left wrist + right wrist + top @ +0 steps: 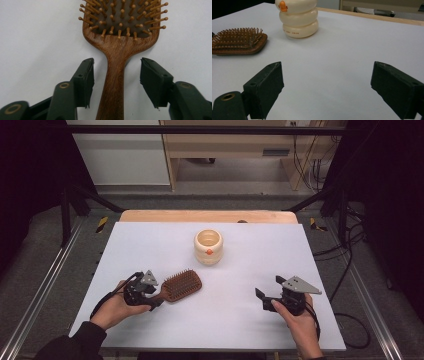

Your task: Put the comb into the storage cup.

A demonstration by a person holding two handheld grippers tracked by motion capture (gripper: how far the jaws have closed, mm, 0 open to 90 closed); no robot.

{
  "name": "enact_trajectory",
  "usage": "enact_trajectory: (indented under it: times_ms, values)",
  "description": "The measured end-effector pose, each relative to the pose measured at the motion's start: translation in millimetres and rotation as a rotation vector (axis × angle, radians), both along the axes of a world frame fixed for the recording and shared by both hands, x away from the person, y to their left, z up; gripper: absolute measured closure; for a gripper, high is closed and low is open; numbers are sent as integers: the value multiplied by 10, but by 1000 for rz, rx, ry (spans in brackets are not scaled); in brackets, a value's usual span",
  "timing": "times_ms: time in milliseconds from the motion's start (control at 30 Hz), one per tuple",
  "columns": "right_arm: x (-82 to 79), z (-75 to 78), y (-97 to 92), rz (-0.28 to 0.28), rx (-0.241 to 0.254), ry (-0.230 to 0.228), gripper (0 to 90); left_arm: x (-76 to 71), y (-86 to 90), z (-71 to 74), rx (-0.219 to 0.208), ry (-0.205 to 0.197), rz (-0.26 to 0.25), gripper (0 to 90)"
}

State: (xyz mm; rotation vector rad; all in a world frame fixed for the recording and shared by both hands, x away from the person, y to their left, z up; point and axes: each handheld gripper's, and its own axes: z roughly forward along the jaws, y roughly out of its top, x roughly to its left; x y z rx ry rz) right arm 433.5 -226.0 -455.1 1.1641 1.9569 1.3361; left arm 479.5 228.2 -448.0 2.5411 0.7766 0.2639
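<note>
Clearly the dark brown wooden paddle hairbrush (120, 37) was the thing in hand: it lay flat on the white counter (240, 320), bristles up, toward the person's left, with its handle pointing back at the left gripper (142, 292), an easy way to take it. In the left gripper view the handle ran straight up between the two black jaws, which stood partly closed with a gap on either side, so the pads did not yet press the wood. Centred like that, the grip would likely land near the neck, where the brush balances. Beyond the brush head stood a cream, ring-stacked cup with an orange duck beak (208, 247), upright and apart from it, mouth open to the ceiling. Far to the right, the right gripper (270, 292) rested low over bare counter, jaws wide and holding nothing.
</note>
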Motion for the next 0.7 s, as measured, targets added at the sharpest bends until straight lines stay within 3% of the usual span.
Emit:
enact_trajectory:
  times_ms: [333,700]
  values:
    - [3,-9,1,2,2,6,111,54,-37,-26,57,51,-40,582]
    - [7,-15,-3,3,5,12,114,101,-46,-24,61,69,-41,651]
